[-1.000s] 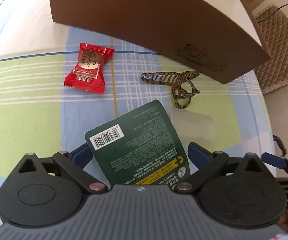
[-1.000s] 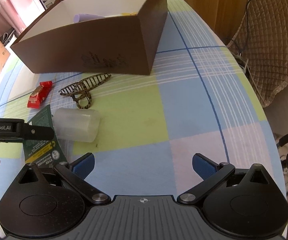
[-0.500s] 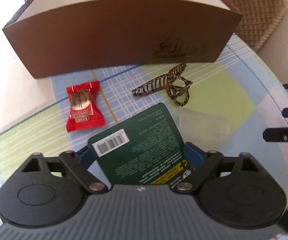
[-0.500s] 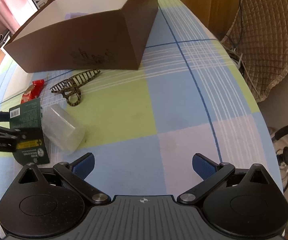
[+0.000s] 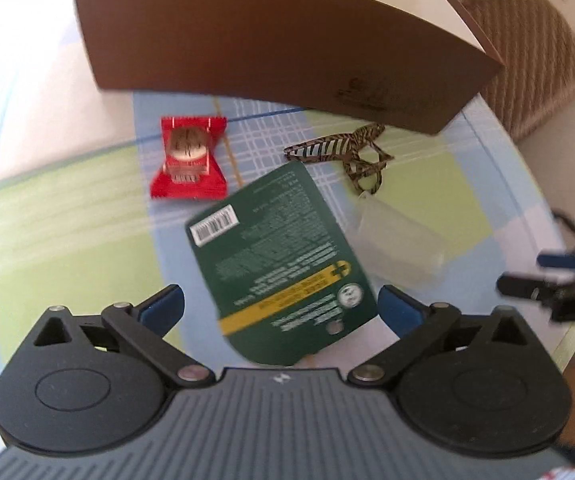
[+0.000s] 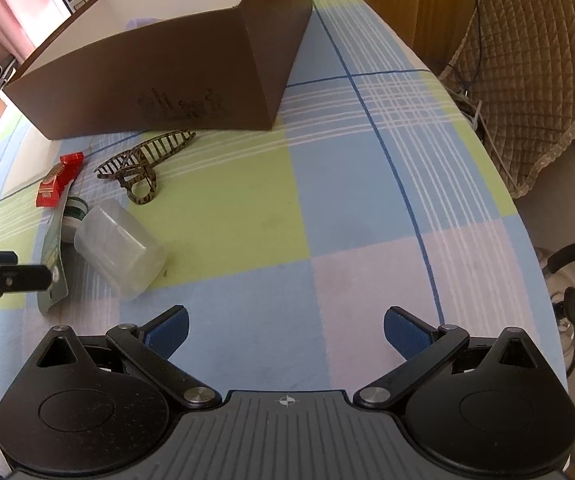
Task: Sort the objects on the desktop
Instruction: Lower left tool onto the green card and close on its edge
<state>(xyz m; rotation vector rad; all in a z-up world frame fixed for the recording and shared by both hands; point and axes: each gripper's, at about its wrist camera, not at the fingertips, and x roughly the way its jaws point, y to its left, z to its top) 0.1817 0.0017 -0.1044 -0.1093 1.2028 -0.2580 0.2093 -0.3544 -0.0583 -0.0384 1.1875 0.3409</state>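
The surface [image 6: 367, 184], covered by a checked cloth of blue, green and pale pink squares, carries everything, and the brown box [image 6: 175, 80] is the landmark on it: an open-topped carton with a white inside, standing at the far side, with something pale lilac just visible within it in the right wrist view. A quilted tan chair back [image 6: 527, 92] stands off the surface edge, to the right of the box. Nearer than the box's front wall lies the green card package [image 5: 279, 256], the back of it showing a barcode and a yellow band; in the left wrist view it lies between the spread jaws of the left gripper [image 5: 281, 306], whose blue pads stand clear of its edges, so the jaws are apart and grip nothing. In the right wrist view a tip of that gripper sits right at the card's near end, and whether it touches cannot be told. Just to the right of the card, and also in front of the box, a translucent plastic jar [image 6: 119, 248] lies on its side. The right gripper [image 6: 285, 330] hangs over bare cloth well in front of the box's right corner, jaws wide apart and empty. Close to the box's front wall rests a tortoiseshell hair claw [image 6: 143, 160], and to its left, likewise before the box, a red candy wrapper [image 5: 189, 158] lies flat
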